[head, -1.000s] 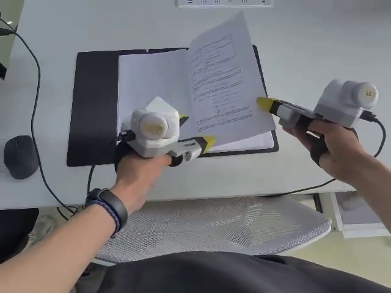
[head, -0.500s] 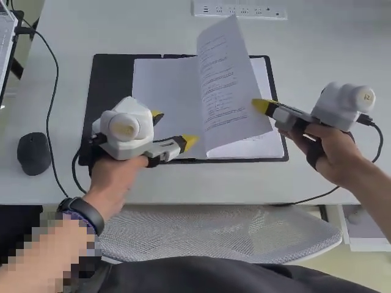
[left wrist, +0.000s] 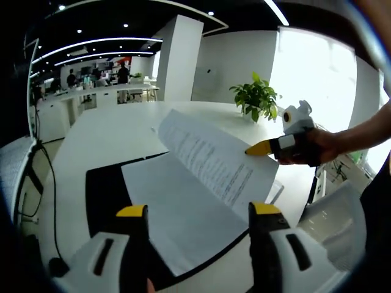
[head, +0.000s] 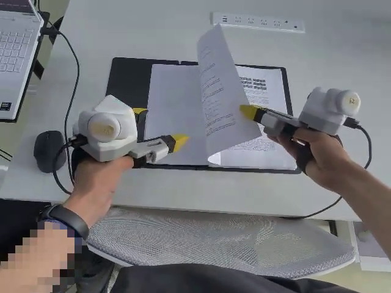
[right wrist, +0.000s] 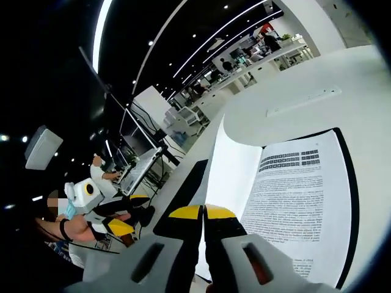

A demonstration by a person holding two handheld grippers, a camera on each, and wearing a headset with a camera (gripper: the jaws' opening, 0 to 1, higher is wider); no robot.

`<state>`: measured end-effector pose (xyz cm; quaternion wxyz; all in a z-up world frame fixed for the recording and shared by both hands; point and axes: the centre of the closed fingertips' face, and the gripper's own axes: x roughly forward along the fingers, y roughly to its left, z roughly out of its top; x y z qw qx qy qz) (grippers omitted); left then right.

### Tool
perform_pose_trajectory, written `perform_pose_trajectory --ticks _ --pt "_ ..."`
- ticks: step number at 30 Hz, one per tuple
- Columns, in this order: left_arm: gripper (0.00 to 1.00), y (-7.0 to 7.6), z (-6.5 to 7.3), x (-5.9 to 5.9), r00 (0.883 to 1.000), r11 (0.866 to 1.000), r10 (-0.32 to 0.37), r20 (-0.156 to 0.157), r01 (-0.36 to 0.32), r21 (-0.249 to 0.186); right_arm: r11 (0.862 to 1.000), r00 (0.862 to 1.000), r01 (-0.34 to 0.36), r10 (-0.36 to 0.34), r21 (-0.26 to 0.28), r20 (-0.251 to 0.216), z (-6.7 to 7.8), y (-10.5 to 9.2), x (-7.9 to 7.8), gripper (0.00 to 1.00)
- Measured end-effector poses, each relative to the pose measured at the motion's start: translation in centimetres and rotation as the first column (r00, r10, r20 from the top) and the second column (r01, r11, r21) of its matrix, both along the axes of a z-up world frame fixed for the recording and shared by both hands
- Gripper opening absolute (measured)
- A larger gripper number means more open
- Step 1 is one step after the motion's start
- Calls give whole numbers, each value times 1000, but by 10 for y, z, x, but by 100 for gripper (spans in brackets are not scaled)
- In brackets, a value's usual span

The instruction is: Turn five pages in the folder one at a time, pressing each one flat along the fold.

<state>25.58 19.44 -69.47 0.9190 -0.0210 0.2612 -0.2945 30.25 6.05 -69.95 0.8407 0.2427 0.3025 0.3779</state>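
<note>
Now the lifted page [head: 220, 91] stands almost upright over the fold. A second ago it leaned toward 3 o'clock, across the right half of the folder [head: 125, 79]. The swing has uncovered the next printed sheet [head: 272, 91] beneath it. This turn looks about half done, and laying the page down and pressing it flat have not yet happened.

The right gripper [head: 247, 111] is clenched on the page's free edge, at 3 o'clock of the page. In the right gripper view its yellow tips meet, with the page's blank back [right wrist: 229, 165] rising beyond them. The left gripper [head: 160, 127] holds nothing. Its jaws stand apart, hovering at about 7 o'clock from the fold, over the folder's near left part.

The folder is black and lies open flat near the middle of the white tabletop [head: 183, 183]. A blank white sheet [head: 174, 116] covers its left half. The page is thin white paper and bows slightly. Its printed face is turned toward 9 o'clock, and its near corner curls.
</note>
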Motion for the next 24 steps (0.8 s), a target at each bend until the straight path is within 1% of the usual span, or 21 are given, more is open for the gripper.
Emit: perform_pose_trajectory --ticks 3,9,13,16,21,24 --pt "64 12 2 1 1000 1000 28 3 -28 -2 1000 1000 -26 26 1 -5 -3 16 0 0" --pt "65 27 5 1 998 998 63 9 -63 -9 997 997 -74 75 22 -24 -7 46 -2 0" --pt "67 38 6 0 996 996 91 12 -91 -12 994 993 -107 108 24 -41 -14 66 -4 0" --pt "68 44 7 -1 994 994 104 15 -103 -19 991 990 -131 132 25 -52 -18 80 -5 0" --pt "68 55 5 -4 992 992 125 13 -125 -15 984 980 -179 180 18 -82 -32 109 -9 0" --pt "67 63 5 -6 989 988 150 9 -150 -23 974 968 -226 223 -17 -112 -50 126 -16 0"
